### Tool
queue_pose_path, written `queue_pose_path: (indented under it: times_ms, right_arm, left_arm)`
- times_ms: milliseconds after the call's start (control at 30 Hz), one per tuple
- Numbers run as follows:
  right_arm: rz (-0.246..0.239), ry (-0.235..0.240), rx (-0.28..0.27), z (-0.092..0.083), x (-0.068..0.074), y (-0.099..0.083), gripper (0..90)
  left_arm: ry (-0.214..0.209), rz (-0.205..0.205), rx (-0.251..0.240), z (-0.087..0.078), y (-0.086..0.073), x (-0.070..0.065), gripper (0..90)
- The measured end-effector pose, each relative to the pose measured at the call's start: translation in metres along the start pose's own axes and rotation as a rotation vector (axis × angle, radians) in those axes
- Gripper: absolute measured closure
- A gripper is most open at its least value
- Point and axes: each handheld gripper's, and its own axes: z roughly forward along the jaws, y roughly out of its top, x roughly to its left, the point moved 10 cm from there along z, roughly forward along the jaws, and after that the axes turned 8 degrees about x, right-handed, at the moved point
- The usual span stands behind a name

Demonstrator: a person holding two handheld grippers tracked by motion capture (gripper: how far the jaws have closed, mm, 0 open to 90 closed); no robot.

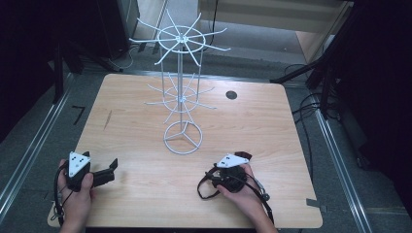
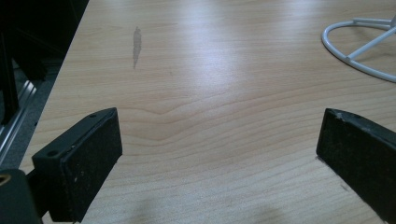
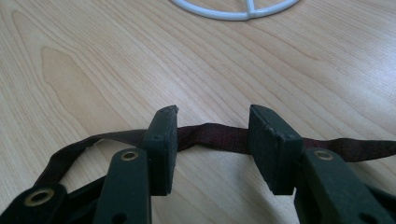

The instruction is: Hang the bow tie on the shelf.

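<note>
A white wire rack (image 1: 180,97) with two tiers of spokes stands on a ring base (image 1: 183,138) in the middle of the wooden table (image 1: 145,199). A dark maroon strap (image 3: 215,136) lies on the table near the front right, its loop (image 1: 204,188) curling left of the hand. My right gripper (image 3: 212,119) is low over it, jaws apart, with the strap running across the gap and under both pads, which do not press on it. In the high view that right gripper (image 1: 214,175) points towards the ring base (image 3: 233,11). My left gripper (image 1: 111,171) rests at the front left, open wide and holding nothing (image 2: 219,126).
A dark round hole (image 1: 231,95) sits in the table right of the rack. A grey smear (image 2: 136,44) marks the wood at the left. The ring base (image 2: 355,51) lies ahead and right of the left jaws. Cables and dark frames surround the table on the floor.
</note>
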Motion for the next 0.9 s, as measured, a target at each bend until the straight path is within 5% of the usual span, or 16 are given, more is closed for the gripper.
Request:
queue_pose_path:
  times_ms: [167, 367, 700, 900]
  right_arm:
    - [-0.023, -0.022, 0.016, 0.000, 0.000, -0.001, 58.7]
    - [0.027, -0.055, 0.023, -0.003, -0.010, -0.002, 88.7]
    - [0.082, -0.038, 0.106, -0.008, -0.013, -0.004, 90.0]
    - [0.087, -0.038, 0.074, -0.021, -0.014, 0.006, 90.0]
  left_arm:
    - [0.001, 0.000, 0.000, 0.000, 0.000, 0.000, 0.9]
    - [0.001, 0.002, -0.001, 0.000, 0.000, 0.000, 0.9]
    - [-0.002, 0.002, 0.001, 0.000, 0.000, 0.000, 0.9]
    - [-0.002, 0.003, 0.000, 0.000, 0.000, -0.001, 0.9]
